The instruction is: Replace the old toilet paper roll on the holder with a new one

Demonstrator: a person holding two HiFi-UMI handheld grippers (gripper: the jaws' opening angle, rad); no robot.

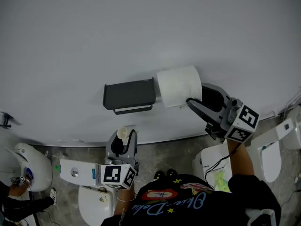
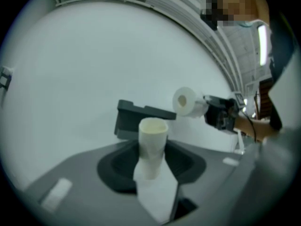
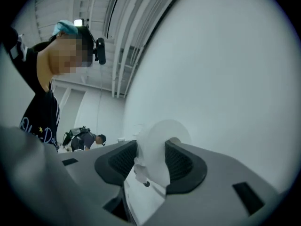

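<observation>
A dark toilet paper holder [image 1: 129, 95] hangs bare on the white wall, also seen in the left gripper view as a dark holder [image 2: 141, 117]. My right gripper [image 1: 194, 95] is shut on a full white roll [image 1: 178, 86], held just right of the holder. In its own view the roll [image 3: 157, 149] sits squeezed between the jaws of the right gripper [image 3: 153, 161]. Below the holder, my left gripper [image 1: 124, 138] is shut on the old cardboard tube [image 1: 122, 133]. The tube [image 2: 153, 147] stands upright in the left gripper [image 2: 151, 161], with the new roll [image 2: 188, 101] beyond it.
A white toilet tank [image 1: 77, 172] stands below the left gripper, and another toilet [image 1: 273, 154] is at the right. A person [image 1: 19, 199] crouches at the bottom left. The floor is grey stone.
</observation>
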